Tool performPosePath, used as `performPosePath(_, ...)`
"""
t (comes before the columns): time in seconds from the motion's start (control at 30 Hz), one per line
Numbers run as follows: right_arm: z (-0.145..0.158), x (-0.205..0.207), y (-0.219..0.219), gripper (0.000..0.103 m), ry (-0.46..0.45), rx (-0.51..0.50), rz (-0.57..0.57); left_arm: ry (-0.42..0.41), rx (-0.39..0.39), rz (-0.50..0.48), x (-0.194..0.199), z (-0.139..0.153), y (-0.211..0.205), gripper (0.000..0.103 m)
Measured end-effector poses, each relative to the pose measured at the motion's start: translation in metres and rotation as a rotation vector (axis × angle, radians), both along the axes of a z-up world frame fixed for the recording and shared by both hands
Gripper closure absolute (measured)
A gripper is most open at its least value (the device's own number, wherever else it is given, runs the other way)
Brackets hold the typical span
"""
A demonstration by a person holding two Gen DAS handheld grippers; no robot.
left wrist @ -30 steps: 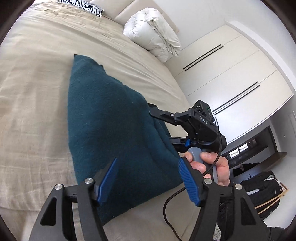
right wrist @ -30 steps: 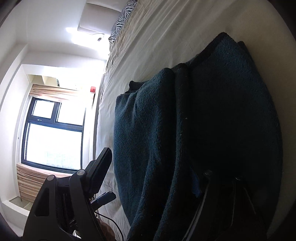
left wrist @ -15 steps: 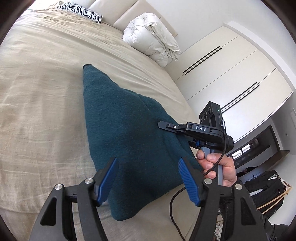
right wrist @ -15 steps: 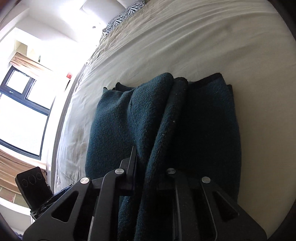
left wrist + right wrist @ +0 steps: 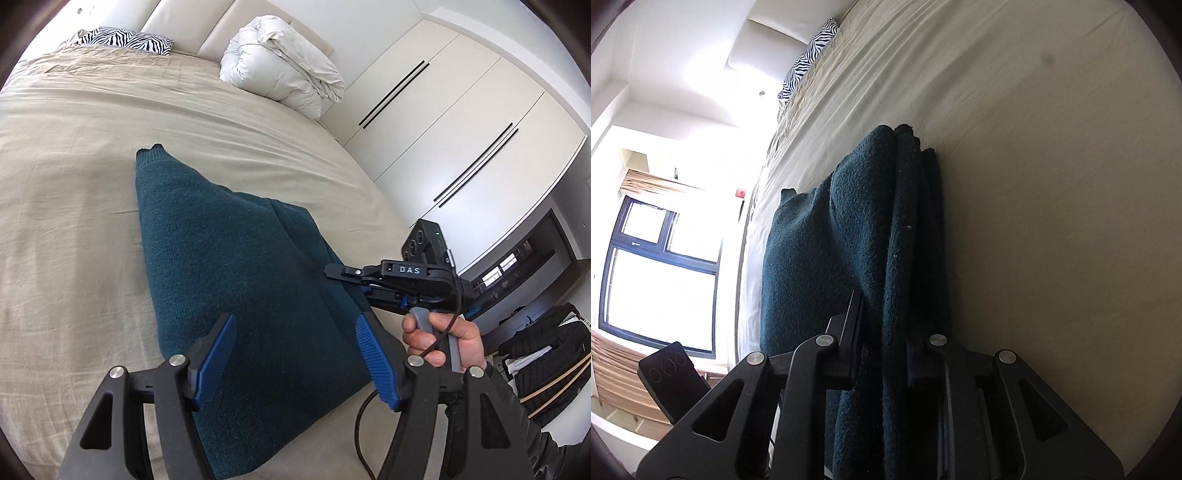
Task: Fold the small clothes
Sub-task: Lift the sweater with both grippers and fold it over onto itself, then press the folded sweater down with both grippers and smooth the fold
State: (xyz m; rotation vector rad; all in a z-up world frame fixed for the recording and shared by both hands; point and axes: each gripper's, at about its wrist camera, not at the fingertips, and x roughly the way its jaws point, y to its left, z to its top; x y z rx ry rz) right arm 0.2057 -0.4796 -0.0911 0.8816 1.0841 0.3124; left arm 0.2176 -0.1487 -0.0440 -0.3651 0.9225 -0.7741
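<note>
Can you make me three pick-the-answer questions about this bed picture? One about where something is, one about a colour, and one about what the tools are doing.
1. Where does the zebra pillow lie?
A. At the head of the bed
B. On the floor
C. On the sweater

2. What colour is the sweater?
A. Red
B. Dark teal
C. Yellow

3. What is the left tool doing?
A. Squeezing the sweater
B. Holding the pillow
C. Standing open with nothing gripped

Answers:
1. A, it lies by the headboard, near the white duvet.
2. B, the knit is dark blue-green.
3. C, its blue pads stand apart above the sweater, while the right tool pinches the cloth, its jaws opening slightly.
</note>
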Motion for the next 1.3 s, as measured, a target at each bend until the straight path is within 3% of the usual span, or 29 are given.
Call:
performPosePath(0.1, 0.031, -0.018, -0.023, 0.083, -0.039, -0.138, -0.079, -0.021, 0.034, -0.011, 0.004, -0.004, -0.012, 0.034)
performPosePath(0.17, 0.051, -0.030, -0.032, 0.083, -0.074, -0.145, -0.100, -0.024, 0.061, -0.015, 0.008, -0.010, -0.021, 0.034)
performPosePath(0.27, 0.071, -0.034, -0.021, 0.083, -0.131, -0.118, -0.011, -0.026, 0.129, -0.024, 0.012, -0.026, -0.036, 0.033)
performPosePath(0.33, 0.074, -0.030, -0.007, 0.083, -0.102, -0.135, 0.056, -0.024, 0.147, -0.017, 0.011, -0.034, -0.039, 0.034)
performPosePath(0.4, 0.063, -0.023, 0.005, 0.083, -0.014, -0.205, 0.074, -0.044, 0.156, -0.019, 0.008, -0.034, -0.040, 0.033)
performPosePath(0.47, 0.047, -0.016, 0.043, 0.083, 0.037, -0.206, 0.094, -0.054, 0.180, -0.030, 0.007, -0.036, -0.043, 0.034)
performPosePath(0.57, 0.050, -0.026, 0.050, 0.083, -0.013, -0.232, 0.104, -0.066, 0.184, -0.037, 0.005, -0.038, -0.042, 0.034)
performPosePath(0.63, 0.054, -0.033, 0.048, 0.093, -0.016, -0.223, 0.099, -0.062, 0.183, -0.036, 0.004, -0.039, -0.040, 0.034)
performPosePath(0.73, 0.057, -0.045, 0.044, 0.096, -0.013, -0.184, 0.082, -0.060, 0.196, -0.038, 0.004, -0.039, -0.041, 0.034)
performPosePath(0.83, 0.052, -0.050, 0.041, 0.097, -0.019, -0.196, 0.060, -0.063, 0.199, -0.039, 0.006, -0.041, -0.042, 0.035)
performPosePath(1.03, 0.021, -0.064, 0.018, 0.099, -0.024, -0.100, -0.041, -0.067, 0.169, -0.014, 0.004, -0.039, -0.042, 0.035)
performPosePath(1.17, -0.007, -0.054, 0.010, 0.100, -0.048, -0.040, -0.052, -0.117, 0.252, -0.036, 0.001, -0.044, -0.055, 0.035)
performPosePath(1.23, -0.004, -0.056, 0.009, 0.096, -0.062, -0.020, -0.046, -0.135, 0.269, -0.036, -0.002, -0.040, -0.054, 0.035)
performPosePath(1.3, 0.014, -0.063, 0.004, 0.094, -0.090, -0.029, -0.059, -0.127, 0.216, 0.000, -0.004, -0.028, -0.042, 0.035)
